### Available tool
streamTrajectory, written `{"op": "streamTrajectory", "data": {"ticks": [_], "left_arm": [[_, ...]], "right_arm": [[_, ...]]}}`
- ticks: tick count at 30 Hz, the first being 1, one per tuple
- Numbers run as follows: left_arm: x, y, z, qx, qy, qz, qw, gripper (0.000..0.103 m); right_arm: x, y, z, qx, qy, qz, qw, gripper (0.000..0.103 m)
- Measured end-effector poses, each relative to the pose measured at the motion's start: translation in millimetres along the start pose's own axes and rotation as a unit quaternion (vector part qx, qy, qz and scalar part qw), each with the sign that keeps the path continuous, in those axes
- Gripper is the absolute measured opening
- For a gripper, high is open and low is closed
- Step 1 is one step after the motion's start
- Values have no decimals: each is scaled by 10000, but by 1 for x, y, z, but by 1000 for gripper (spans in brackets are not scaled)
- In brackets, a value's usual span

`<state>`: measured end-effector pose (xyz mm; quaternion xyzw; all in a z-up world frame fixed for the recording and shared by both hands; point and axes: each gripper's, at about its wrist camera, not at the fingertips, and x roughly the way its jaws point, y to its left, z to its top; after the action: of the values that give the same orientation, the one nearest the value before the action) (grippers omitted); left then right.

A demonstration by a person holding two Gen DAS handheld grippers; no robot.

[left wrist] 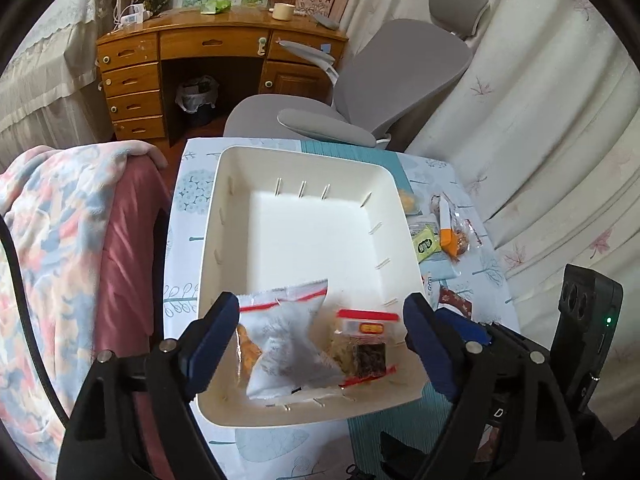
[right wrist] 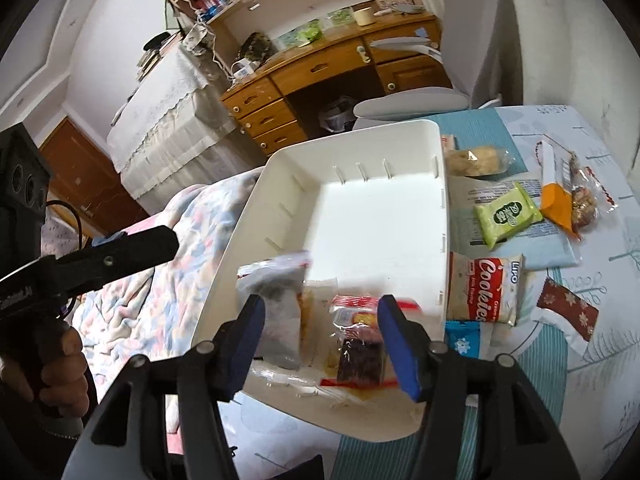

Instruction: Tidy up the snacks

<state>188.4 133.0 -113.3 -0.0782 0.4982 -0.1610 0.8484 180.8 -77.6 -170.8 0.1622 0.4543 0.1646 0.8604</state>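
Observation:
A white plastic bin [left wrist: 304, 216] [right wrist: 360, 208] stands on the table. In its near end lie a grey-white pouch with a red stripe [left wrist: 284, 344] [right wrist: 276, 312], a clear pack with a dark bar [left wrist: 366, 348] [right wrist: 360, 352], and an orange snack under the pouch [left wrist: 246, 350]. My left gripper [left wrist: 320, 344] is open and empty above that end. My right gripper [right wrist: 320, 344] is open and empty over the same snacks. Right of the bin lie a Cookies pack [right wrist: 484, 290], a green pack [right wrist: 506, 214] [left wrist: 426, 245], an orange-white pack [right wrist: 554, 196] [left wrist: 446, 226], a nut bag [right wrist: 584, 200], a pale bun bag [right wrist: 476, 160], a dark red wrapper [right wrist: 568, 308] [left wrist: 456, 300] and a blue pack [right wrist: 464, 344].
The table [left wrist: 188, 208] has a patterned cloth with a teal runner [right wrist: 544, 368]. A blanket-covered chair [left wrist: 60, 248] stands at its left, a grey office chair [left wrist: 380, 80] behind it, a wooden desk [left wrist: 208, 52] further back, curtains [left wrist: 540, 100] on the right. The left gripper shows in the right wrist view [right wrist: 120, 252].

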Motion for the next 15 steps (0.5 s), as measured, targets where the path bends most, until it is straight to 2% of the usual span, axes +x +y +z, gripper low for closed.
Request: {"op": "streamTrajectory", "data": {"ticks": [6,15], "left_arm": [[-2,-12,-3,126,115,-168,9997,84],[-8,-48,-12,322,146,-276,9990,84]], "right_arm": [[-17,-5,-3,128,-208,-114,9996,68],[-44,-26,-12,392,-349,-167,9985,69]]}}
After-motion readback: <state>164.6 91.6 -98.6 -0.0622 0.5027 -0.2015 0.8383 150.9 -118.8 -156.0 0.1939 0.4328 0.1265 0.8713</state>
